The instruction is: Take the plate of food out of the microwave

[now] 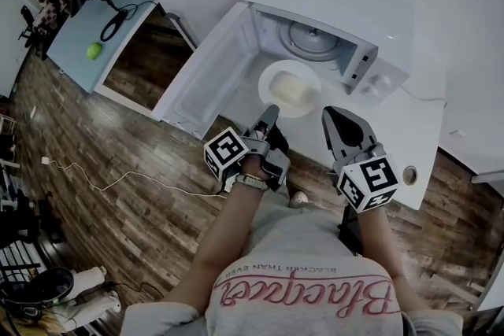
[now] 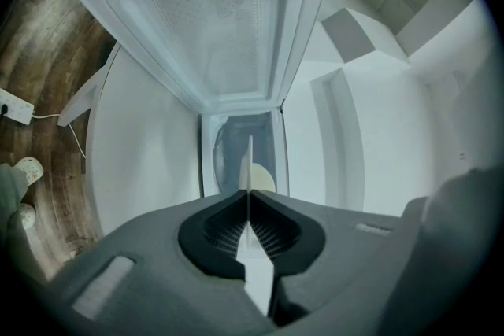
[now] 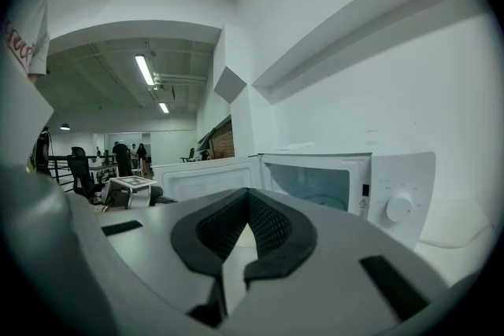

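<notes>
The white microwave (image 1: 378, 63) stands open, its door (image 1: 211, 67) swung out to the left and the glass turntable (image 1: 311, 39) bare inside. A white plate (image 1: 275, 73) carrying pale yellow food (image 1: 290, 90) is just outside the opening, over the counter. My left gripper (image 1: 270, 112) is shut on the plate's near rim. In the left gripper view the plate (image 2: 250, 161) shows edge-on between the closed pads of that gripper (image 2: 249, 197), with the food (image 2: 263, 179) beside it. My right gripper (image 1: 332, 116) hovers to the plate's right, shut and holding nothing, and faces the microwave (image 3: 319, 181).
The white counter (image 1: 429, 130) runs to the right with a round hole (image 1: 409, 175) near its front edge. Wooden floor (image 1: 118, 193) lies below, with a cable across it. A blue table (image 1: 90, 27) with a green fruit (image 1: 94, 50) stands far left.
</notes>
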`<state>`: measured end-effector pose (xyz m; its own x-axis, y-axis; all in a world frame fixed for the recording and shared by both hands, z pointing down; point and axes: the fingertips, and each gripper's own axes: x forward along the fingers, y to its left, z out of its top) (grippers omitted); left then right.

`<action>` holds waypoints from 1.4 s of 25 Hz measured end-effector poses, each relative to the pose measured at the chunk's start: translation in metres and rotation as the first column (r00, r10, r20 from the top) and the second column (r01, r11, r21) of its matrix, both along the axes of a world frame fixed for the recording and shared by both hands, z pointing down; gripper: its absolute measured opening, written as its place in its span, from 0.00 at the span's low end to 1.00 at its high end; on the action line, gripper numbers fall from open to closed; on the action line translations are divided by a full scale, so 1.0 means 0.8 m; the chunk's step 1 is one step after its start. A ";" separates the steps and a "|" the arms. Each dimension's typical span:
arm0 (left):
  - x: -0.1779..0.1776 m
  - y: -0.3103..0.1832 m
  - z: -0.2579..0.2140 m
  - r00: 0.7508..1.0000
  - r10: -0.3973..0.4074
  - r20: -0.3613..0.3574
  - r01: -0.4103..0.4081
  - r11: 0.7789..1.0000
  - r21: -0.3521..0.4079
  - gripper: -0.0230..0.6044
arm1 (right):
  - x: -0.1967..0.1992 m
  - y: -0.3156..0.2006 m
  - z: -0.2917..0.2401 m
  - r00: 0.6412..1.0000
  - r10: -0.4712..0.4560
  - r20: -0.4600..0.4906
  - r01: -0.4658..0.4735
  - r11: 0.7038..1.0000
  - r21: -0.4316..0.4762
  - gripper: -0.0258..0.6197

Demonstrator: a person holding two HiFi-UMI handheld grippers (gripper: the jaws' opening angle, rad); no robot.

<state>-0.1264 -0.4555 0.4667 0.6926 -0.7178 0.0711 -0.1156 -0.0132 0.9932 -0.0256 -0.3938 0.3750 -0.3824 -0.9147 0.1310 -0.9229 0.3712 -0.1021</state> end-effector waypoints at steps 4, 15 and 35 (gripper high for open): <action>-0.004 0.005 -0.013 1.000 0.003 -0.004 -0.003 1.000 0.001 0.06 | 0.003 -0.001 -0.007 1.000 0.003 -0.003 -0.003 1.000 0.011 0.05; -0.012 0.009 -0.051 1.000 -0.007 -0.018 0.007 1.000 0.003 0.06 | 0.003 -0.001 -0.023 1.000 0.012 -0.004 -0.012 0.999 0.044 0.05; 0.024 -0.020 -0.124 0.996 0.049 -0.078 -0.043 0.997 0.065 0.06 | 0.026 -0.027 -0.069 0.999 0.049 -0.019 -0.047 0.992 0.121 0.05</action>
<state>-0.1072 -0.4715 0.3672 0.7267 -0.6863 -0.0300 -0.0338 -0.0794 0.9963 -0.0048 -0.4157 0.3200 -0.3359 -0.9415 0.0268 -0.9415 0.3348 -0.0394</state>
